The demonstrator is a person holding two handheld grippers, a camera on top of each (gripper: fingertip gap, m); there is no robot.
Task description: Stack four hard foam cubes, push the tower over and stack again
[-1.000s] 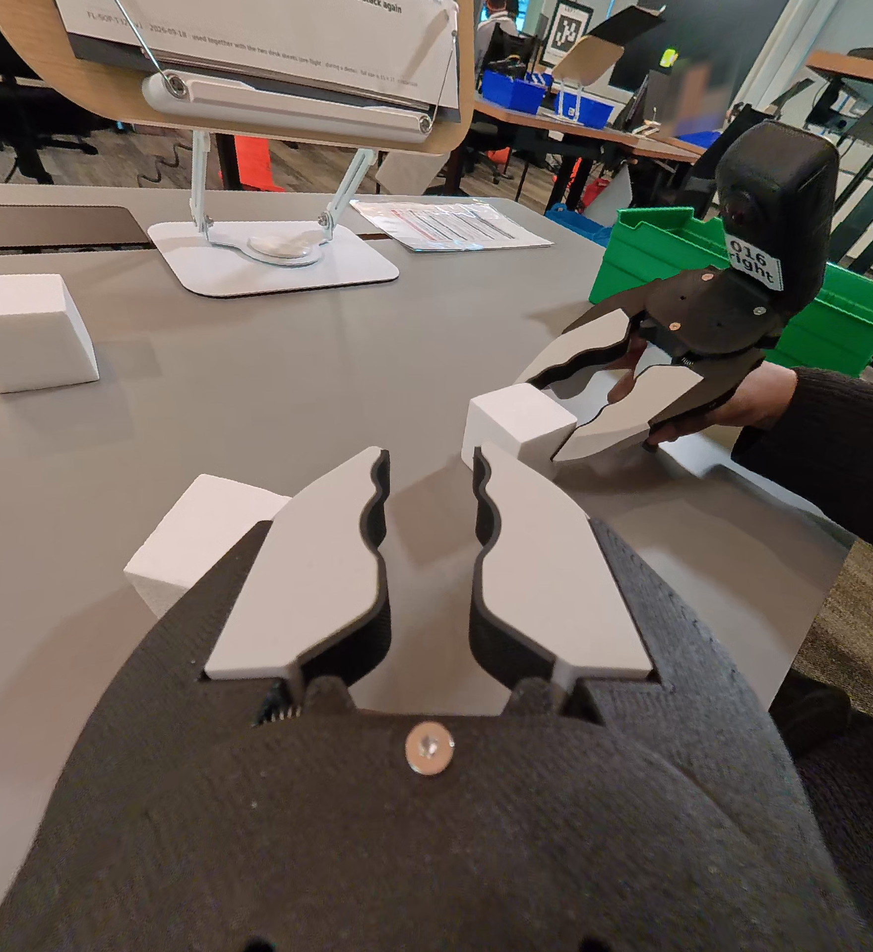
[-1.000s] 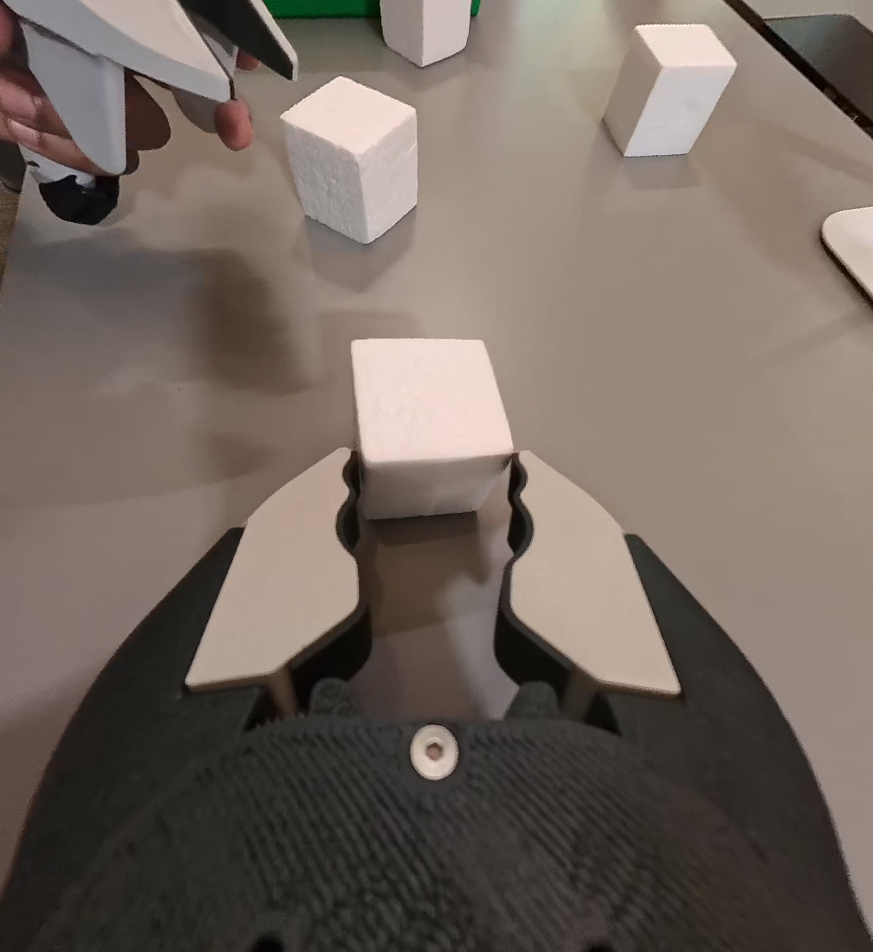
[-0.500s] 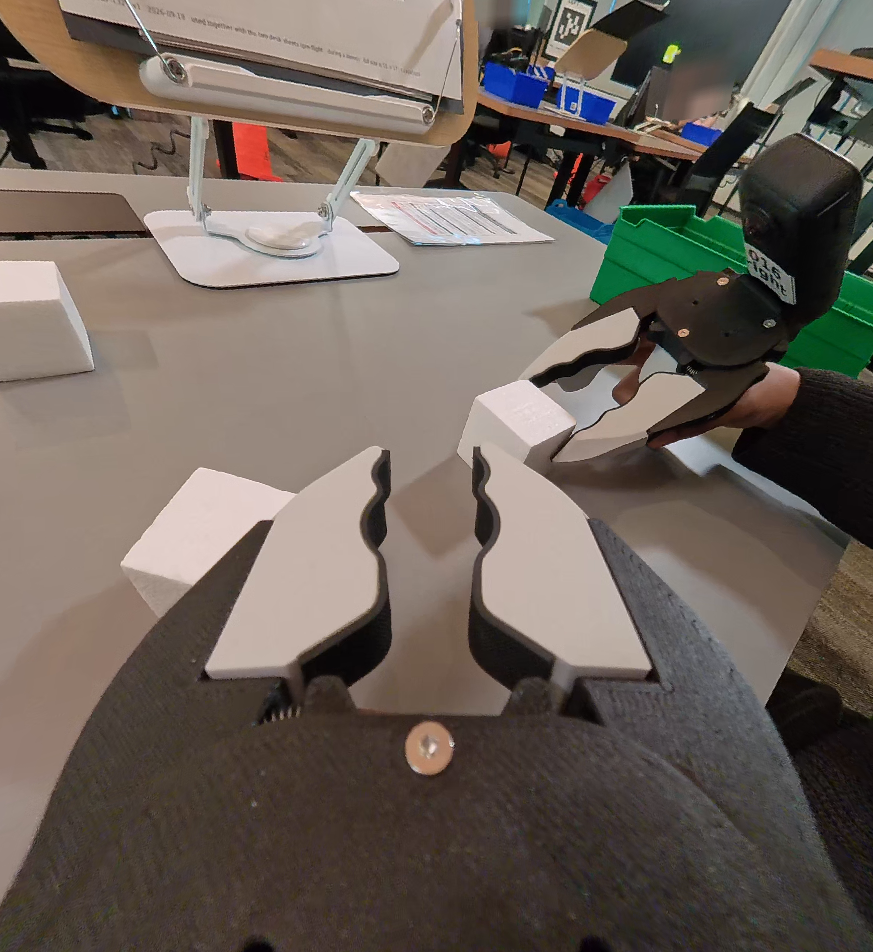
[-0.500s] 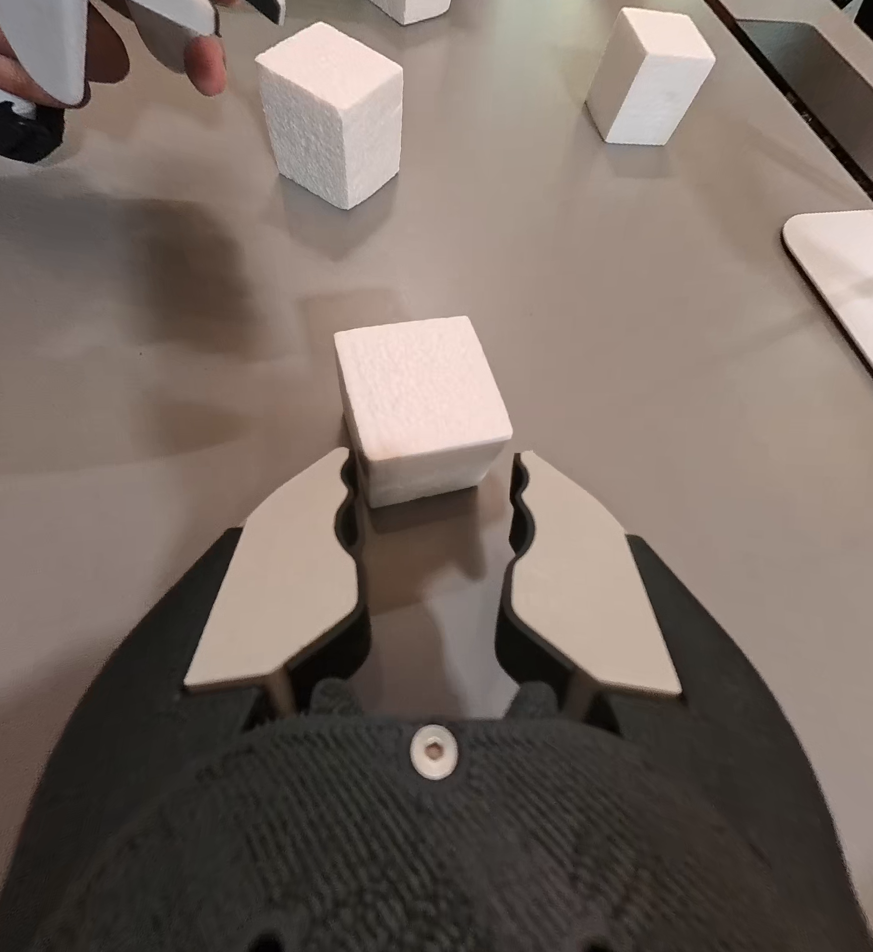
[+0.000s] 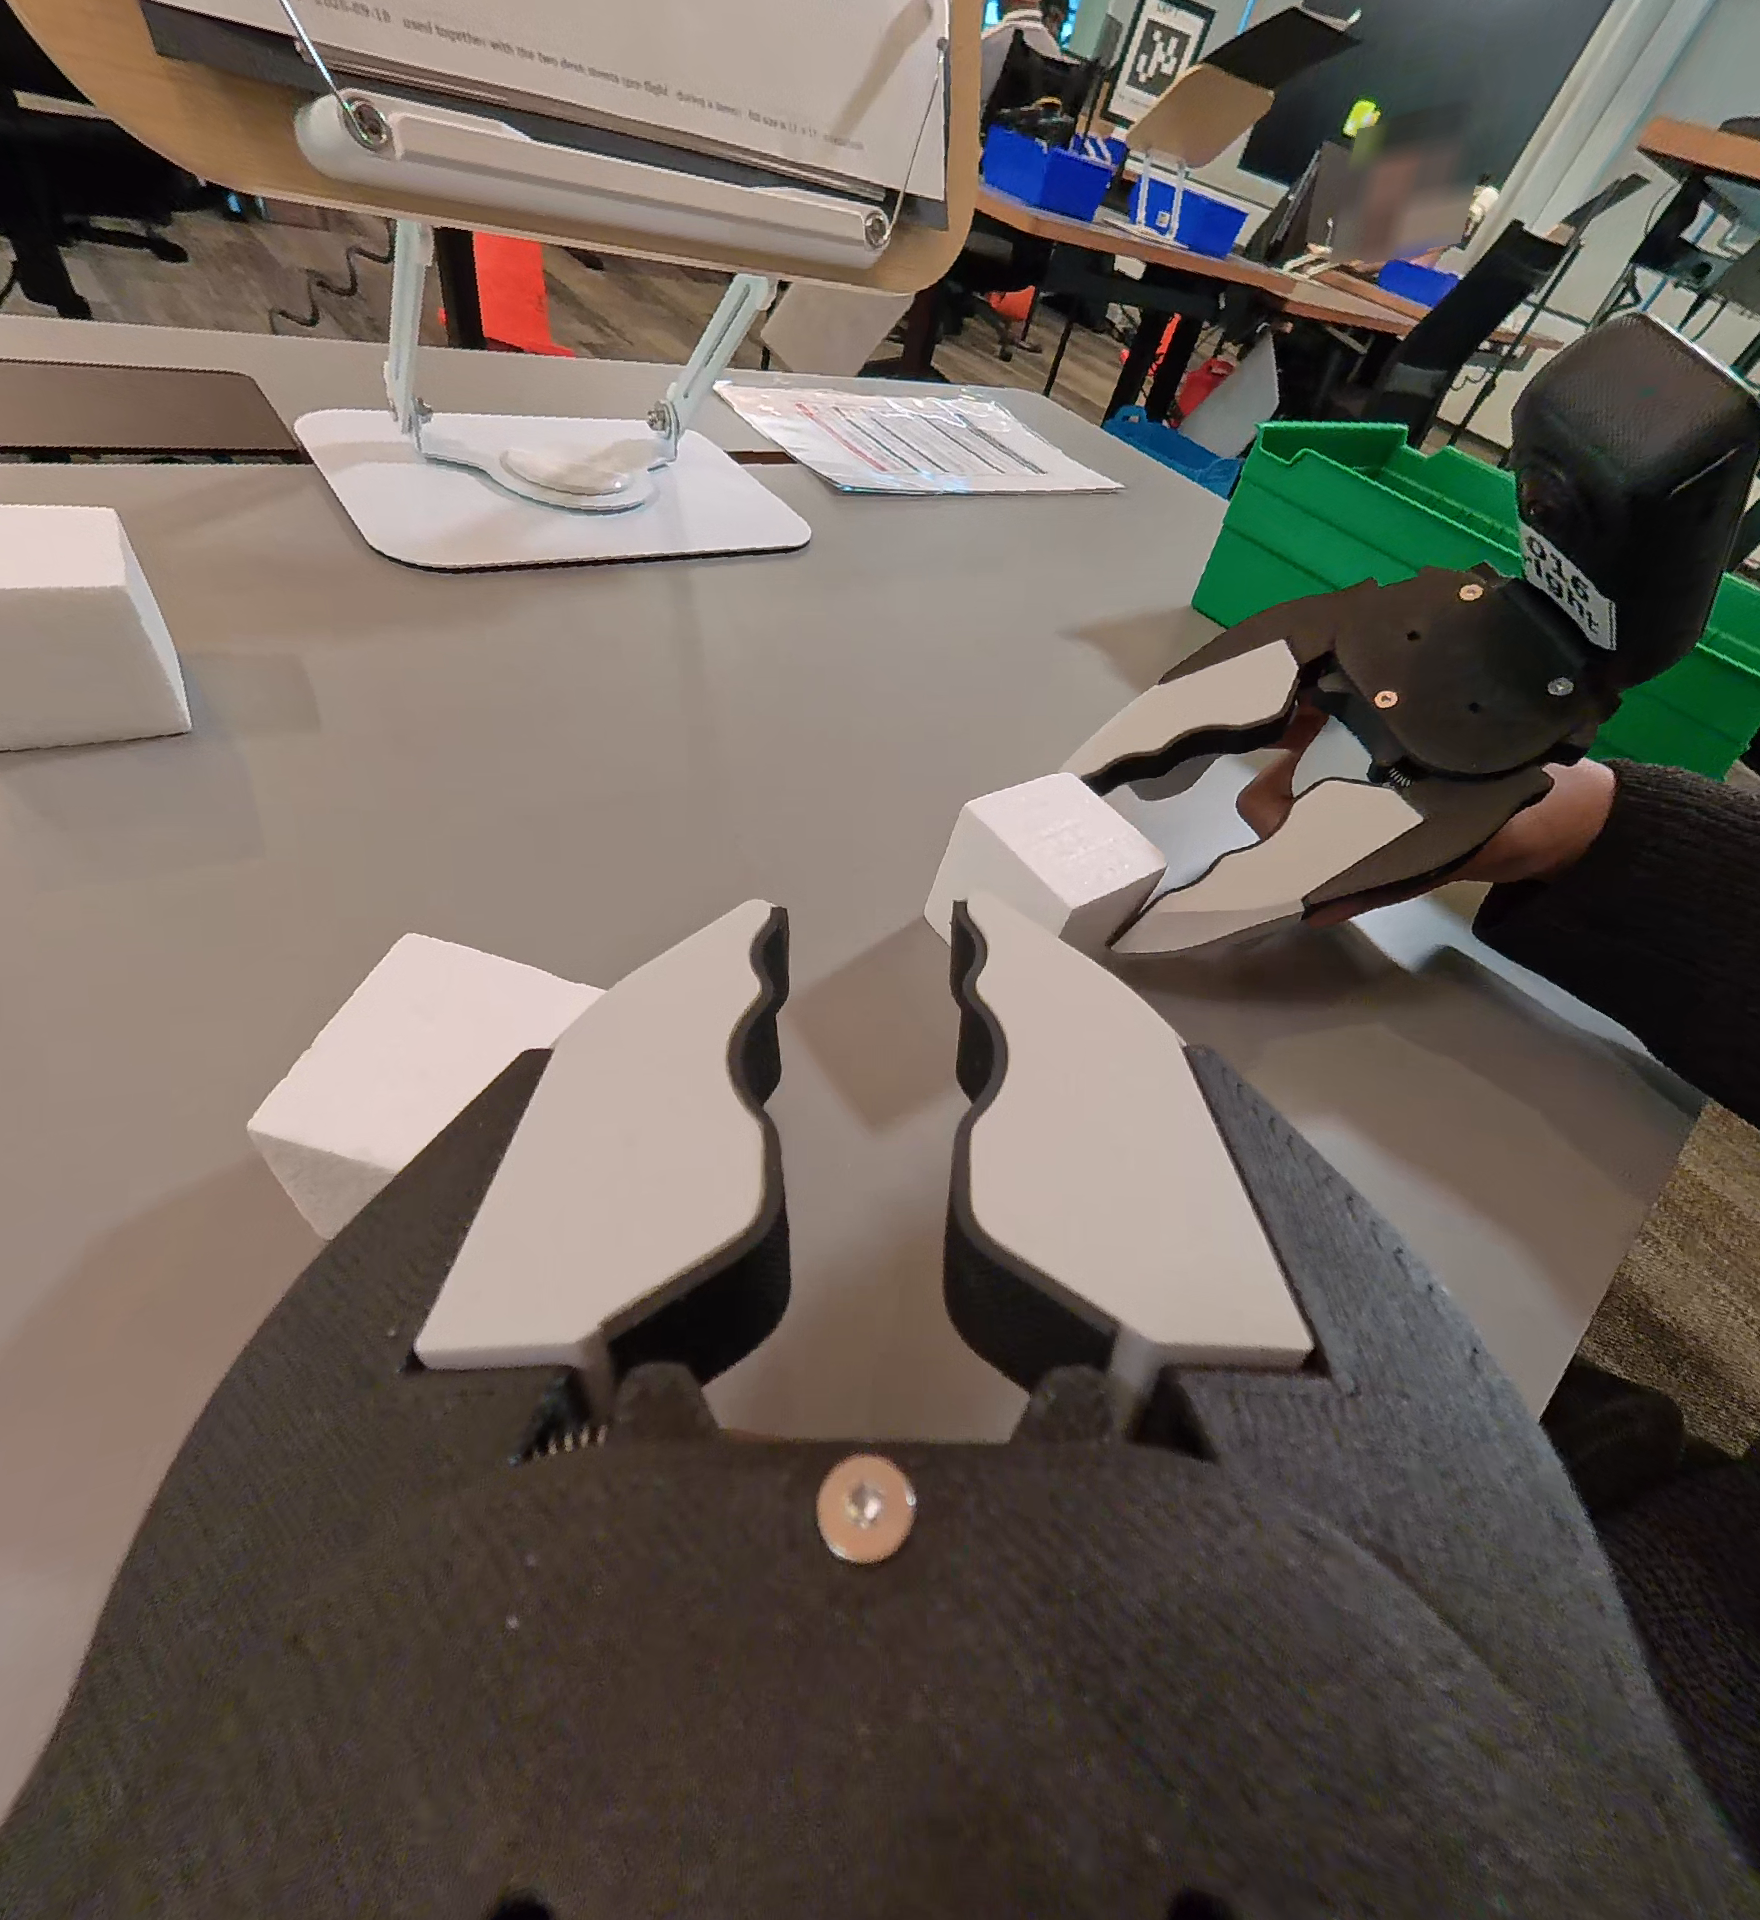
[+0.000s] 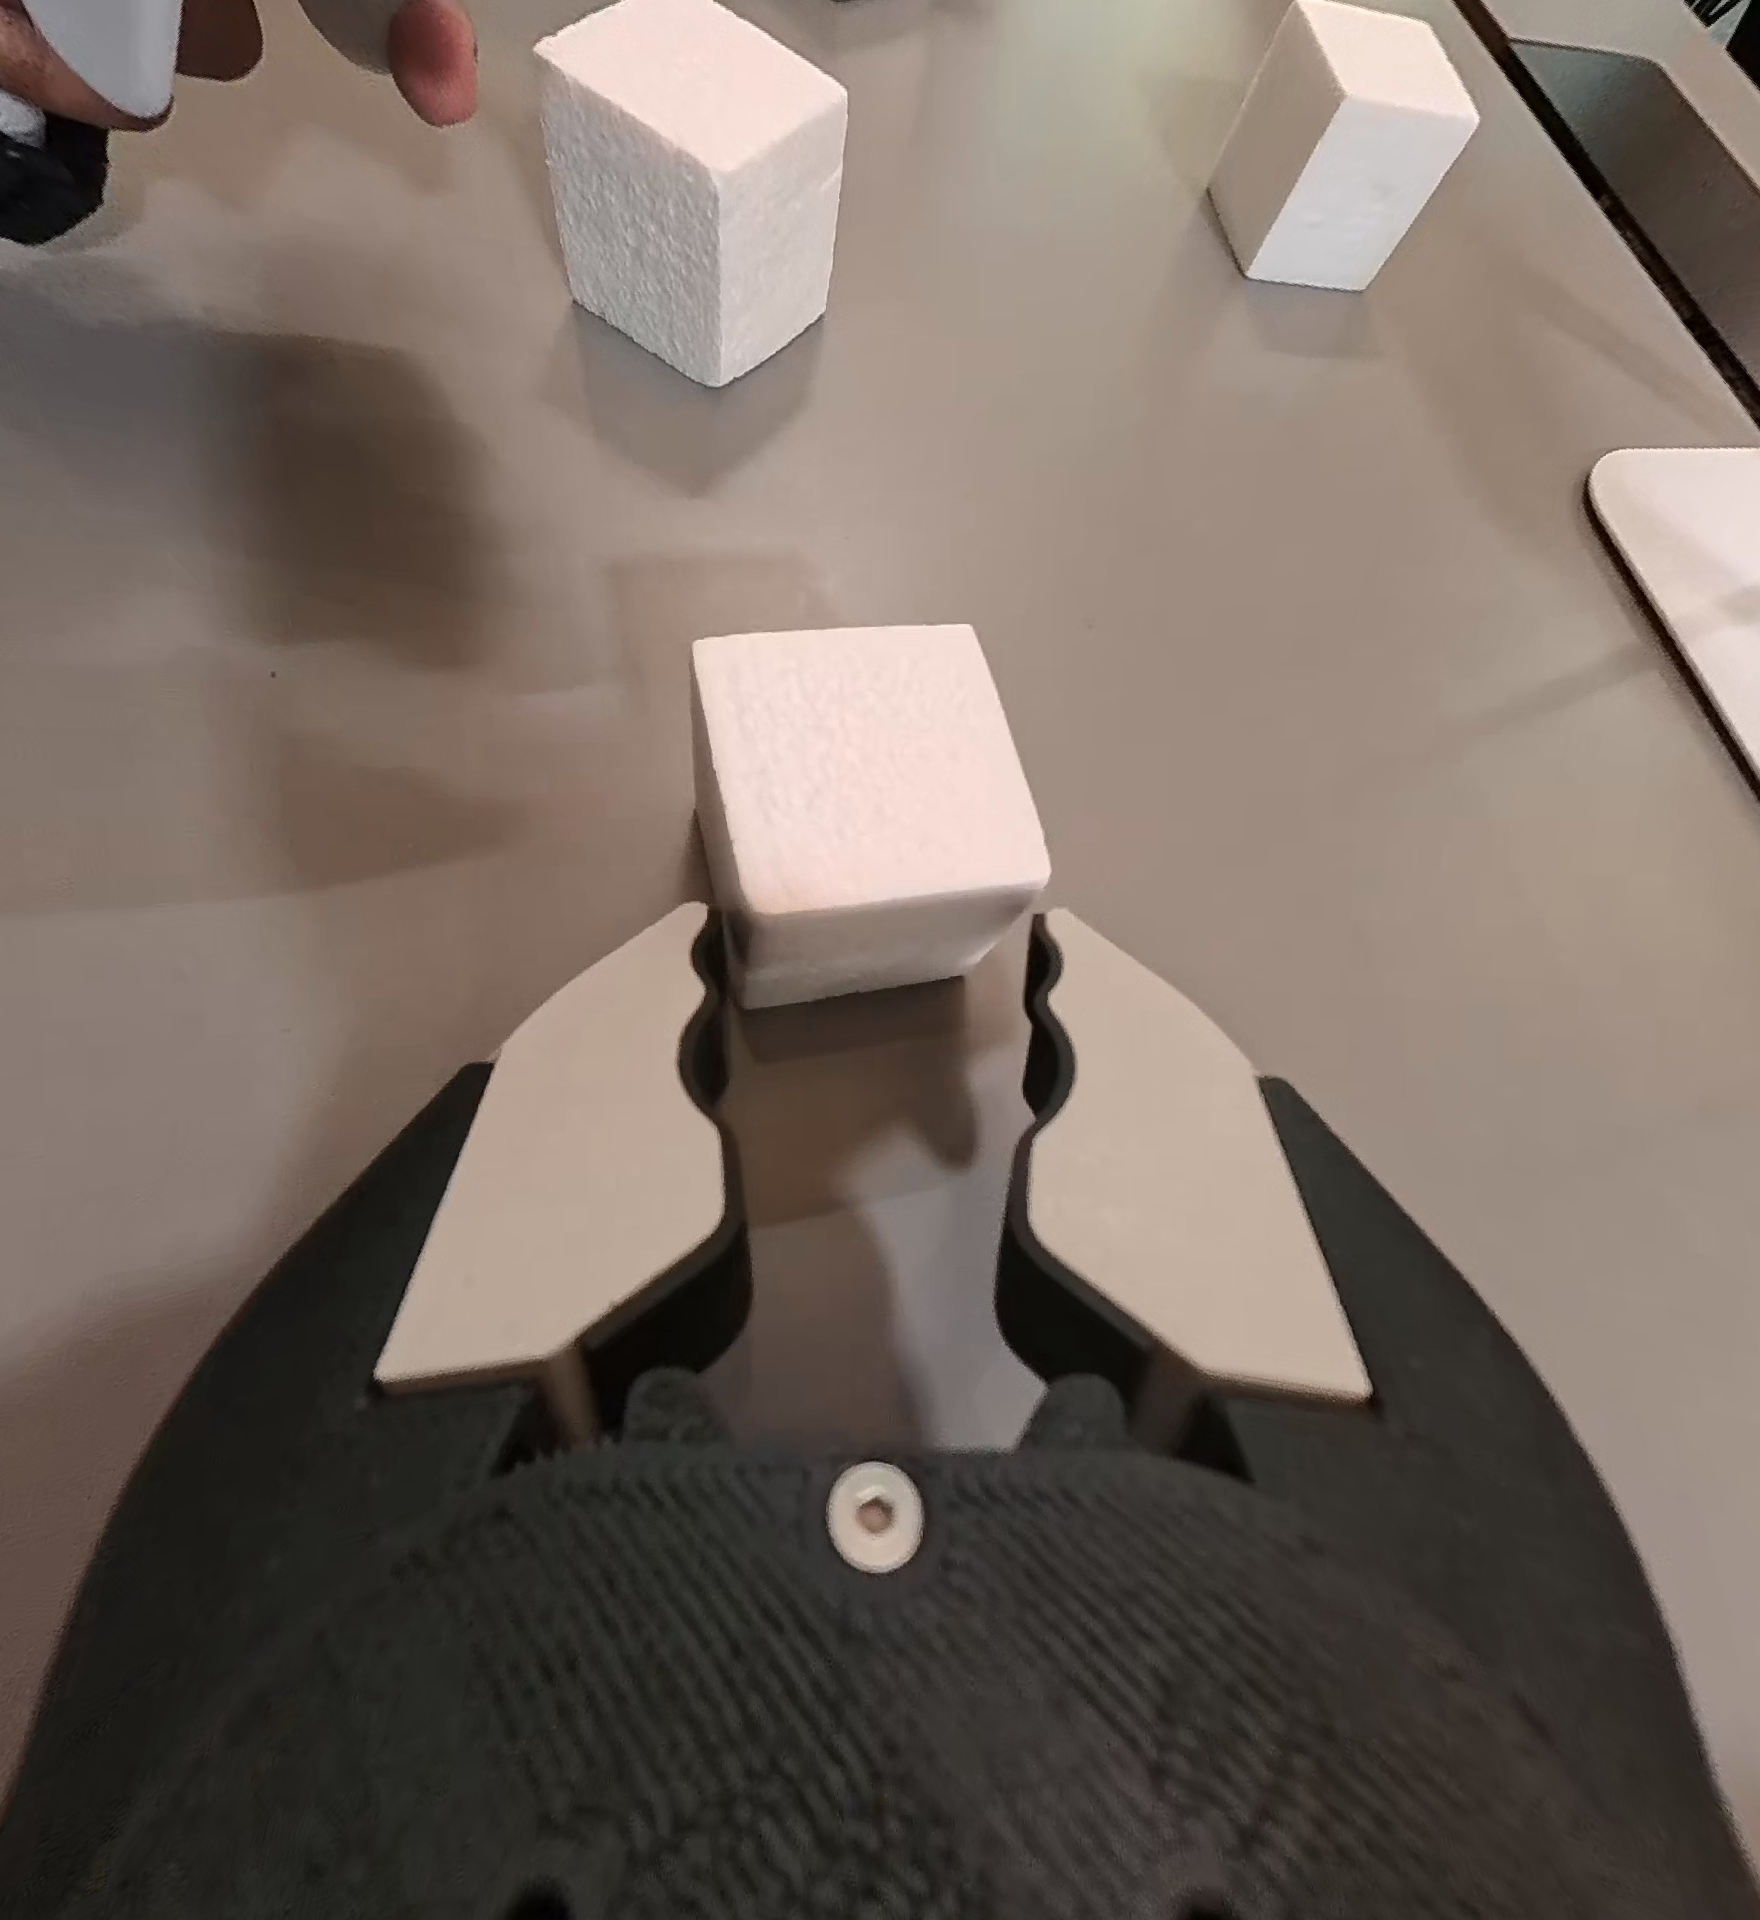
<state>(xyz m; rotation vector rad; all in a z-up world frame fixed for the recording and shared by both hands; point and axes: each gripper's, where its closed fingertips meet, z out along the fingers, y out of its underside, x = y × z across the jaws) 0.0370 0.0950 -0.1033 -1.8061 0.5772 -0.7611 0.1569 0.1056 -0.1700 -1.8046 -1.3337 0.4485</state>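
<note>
My right gripper (image 6: 871, 925) is open, low over the grey table (image 6: 1271, 727). The near end of a white foam cube (image 6: 855, 769) sits between its fingertips, against the left one with a small gap at the right one. The left wrist view shows this gripper (image 5: 1115, 862) with the cube (image 5: 1047, 862) at its tips, looking slightly tilted. My left gripper (image 5: 865, 914) is open and empty above the table. A second foam cube (image 5: 408, 1049) lies just left of and partly under its left finger. The left gripper's tip and a hand (image 6: 429, 62) show at the top left of the right wrist view.
A larger foam block (image 5: 34, 623) stands at the far left. The right wrist view shows the second cube (image 6: 699, 197) and the far block (image 6: 1343, 145). A document stand's white base (image 5: 543, 488), a laminated sheet (image 5: 917, 436) and a green bin (image 5: 1375, 540) lie beyond. There is about 15 centimeters between the tips of the two grippers. From the left gripper's tips to the larger foam block (image 5: 34, 623) is close to 25 centimeters.
The right gripper has tipped its rear end up and shifted slightly, and the cube at its tips has turned a little. The left gripper has barely moved. Both stay open.
</note>
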